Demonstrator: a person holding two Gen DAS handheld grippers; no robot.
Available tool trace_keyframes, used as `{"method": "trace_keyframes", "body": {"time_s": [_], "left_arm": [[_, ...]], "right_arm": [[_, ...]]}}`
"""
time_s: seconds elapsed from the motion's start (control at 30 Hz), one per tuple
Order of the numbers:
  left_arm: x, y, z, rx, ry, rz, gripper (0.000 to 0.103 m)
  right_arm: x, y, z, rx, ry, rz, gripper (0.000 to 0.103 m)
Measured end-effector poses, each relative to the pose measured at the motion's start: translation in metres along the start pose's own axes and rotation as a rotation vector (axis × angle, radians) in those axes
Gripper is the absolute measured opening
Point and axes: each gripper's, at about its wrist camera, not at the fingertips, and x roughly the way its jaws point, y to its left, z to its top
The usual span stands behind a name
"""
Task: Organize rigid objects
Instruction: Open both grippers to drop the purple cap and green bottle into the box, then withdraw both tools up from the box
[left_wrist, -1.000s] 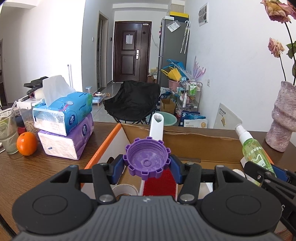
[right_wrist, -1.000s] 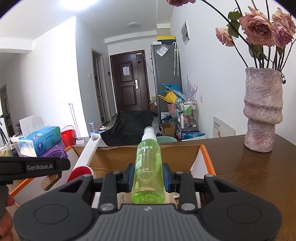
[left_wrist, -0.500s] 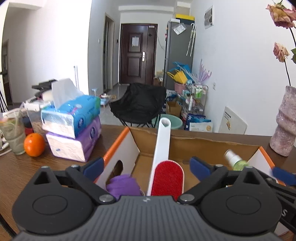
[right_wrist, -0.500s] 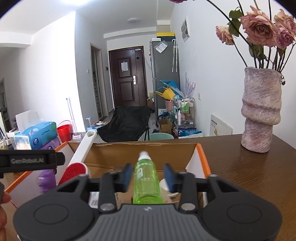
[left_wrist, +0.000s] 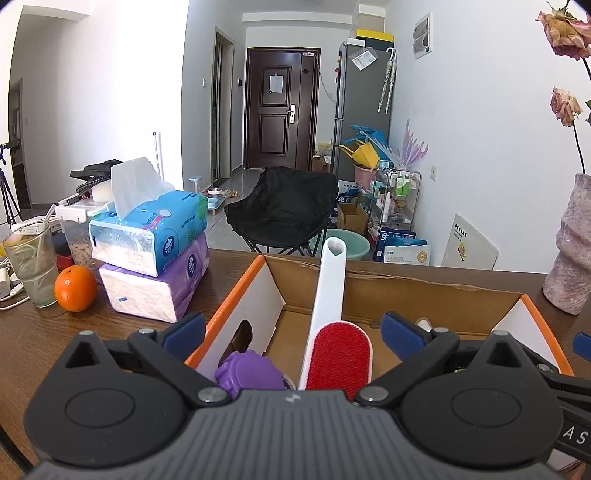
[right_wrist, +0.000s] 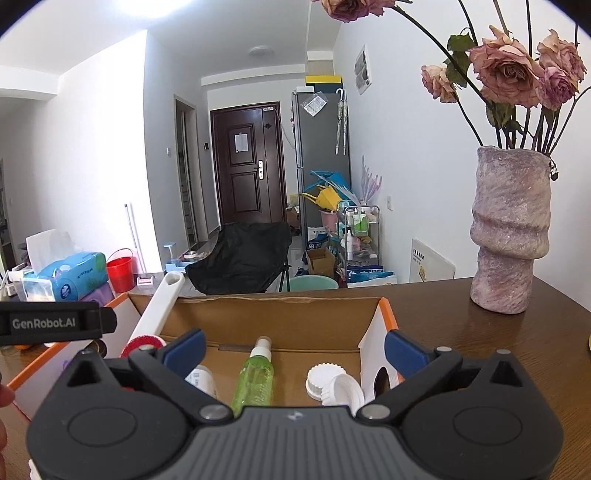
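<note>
I am holding both claws, left gripper (left_wrist: 291, 330) and right gripper (right_wrist: 293, 349), spread wide and empty, judging the light, slick, rigid green plastic spray bottle (right_wrist: 255, 376) lying just below the right claw best pinched mid-body.

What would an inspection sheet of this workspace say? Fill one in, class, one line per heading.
Surface: brown wooden table.
Job's things: cardboard box holds green spray bottle, white lid, purple cap, red lint brush with its white handle leaning on the far wall.
Clutter: tissue packs, orange, glass, vase.
Grippers: left gripper and right gripper open, empty, above the box.
Cables: white cable at the table's left edge.
Surroundings: black chair, dark door.
</note>
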Motion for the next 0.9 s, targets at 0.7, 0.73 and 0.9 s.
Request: {"method": "trace_keyframes", "body": {"time_s": [0.7, 0.73, 0.9], "left_arm": [[-0.023, -0.001, -0.002, 0.008, -0.041, 0.014, 0.103], [-0.025, -0.001, -0.002, 0.007, -0.043, 0.014, 0.103], [-0.036, 0.000, -0.005, 0.004, -0.043, 0.014, 0.103]], "right_arm": [[-0.011, -0.006, -0.001, -0.001, -0.007, -0.016, 0.103], [-0.014, -0.007, -0.002, 0.000, -0.009, -0.017, 0.103], [-0.028, -0.008, -0.003, -0.003, -0.018, -0.024, 0.103]]}}
